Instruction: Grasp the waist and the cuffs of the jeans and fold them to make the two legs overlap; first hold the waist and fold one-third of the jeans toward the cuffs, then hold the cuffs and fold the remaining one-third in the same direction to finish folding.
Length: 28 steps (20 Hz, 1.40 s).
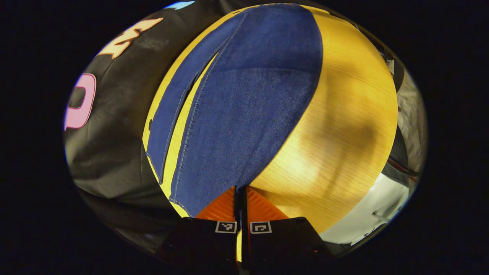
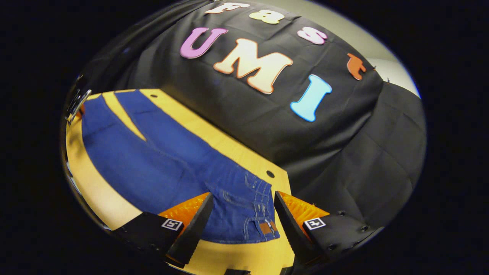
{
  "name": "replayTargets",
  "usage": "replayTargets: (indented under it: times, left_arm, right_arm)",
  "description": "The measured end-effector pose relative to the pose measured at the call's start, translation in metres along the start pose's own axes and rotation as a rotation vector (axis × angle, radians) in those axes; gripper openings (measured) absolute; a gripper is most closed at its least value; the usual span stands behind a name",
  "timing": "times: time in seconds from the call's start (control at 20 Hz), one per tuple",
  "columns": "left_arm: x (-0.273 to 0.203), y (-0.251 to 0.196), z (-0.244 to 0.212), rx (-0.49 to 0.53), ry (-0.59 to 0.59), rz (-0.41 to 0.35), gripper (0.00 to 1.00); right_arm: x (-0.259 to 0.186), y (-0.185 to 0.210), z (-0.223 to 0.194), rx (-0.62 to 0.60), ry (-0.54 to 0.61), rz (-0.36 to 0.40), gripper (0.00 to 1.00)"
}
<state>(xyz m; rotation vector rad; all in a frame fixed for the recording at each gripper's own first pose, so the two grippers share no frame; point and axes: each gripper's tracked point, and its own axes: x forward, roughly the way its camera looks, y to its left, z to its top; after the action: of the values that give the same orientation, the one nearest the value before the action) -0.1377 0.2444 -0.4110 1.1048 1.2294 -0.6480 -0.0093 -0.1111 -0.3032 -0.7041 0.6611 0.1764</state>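
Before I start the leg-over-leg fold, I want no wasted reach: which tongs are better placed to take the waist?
Right. The right tongs stand open over the waist of the jeans. The left tongs sit closed at a cuff, at the far end.

jeans (image 2: 160, 168) denim cloth, matt, fine twill grain, stitched seams, small leather-look patch (image 2: 267, 227) at the waist; table (image 1: 344, 126) wood-grain top, smooth, slight sheen under the light; booth wall (image 2: 344, 152) matt cloth, creased; right gripper (image 2: 241, 217) fingers (image 2: 301, 209) ribbed, plastic-looking; left gripper (image 1: 240, 208) pads ribbed too
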Motion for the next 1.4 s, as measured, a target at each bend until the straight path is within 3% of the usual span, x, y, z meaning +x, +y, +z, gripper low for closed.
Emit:
replayTargets:
  times: [0.35, 0.65, 0.75, 0.8, 1.0, 1.15, 1.25, 1.35, 1.4]
  left_arm:
    - [0.001, 0.001, 0.0, 0.011, 0.02, 0.011, 0.0]
    - [0.0, 0.0, -0.001, 0.001, 0.028, 0.031, 0.0]
    - [0.001, 0.002, -0.002, 0.008, 0.034, 0.04, 0.0]
    - [0.0, 0.001, -0.002, 0.011, 0.037, 0.042, 0.0]
    - [0.0, 0.002, -0.001, 0.006, 0.045, 0.058, 0.0]
    - [0.0, 0.002, 0.001, 0.002, 0.052, 0.071, 0.0]
    - [0.002, 0.002, -0.001, -0.017, 0.059, 0.081, 0.0]
    - [0.002, 0.004, 0.0, -0.078, 0.062, 0.096, 0.0]
    - [0.002, 0.005, 0.001, -0.126, 0.06, 0.106, 0.0]
  right_arm:
    - [0.012, 0.02, -0.079, -0.294, 0.115, 0.106, 0.99]
    - [0.016, 0.055, -0.129, -0.681, 0.132, 0.268, 1.0]
    - [0.023, 0.062, -0.137, -0.75, 0.125, 0.3, 0.99]
    - [0.027, 0.066, -0.135, -0.776, 0.12, 0.301, 0.89]
    - [0.056, 0.063, -0.135, -0.762, 0.124, 0.285, 0.86]
    - [0.071, 0.064, -0.131, -0.779, 0.123, 0.254, 0.68]
    - [0.074, 0.072, -0.147, -0.743, 0.165, 0.277, 0.4]
    - [0.078, 0.075, -0.129, -0.725, 0.129, 0.225, 0.13]
    - [0.074, 0.069, -0.139, -0.664, 0.136, 0.218, 0.02]
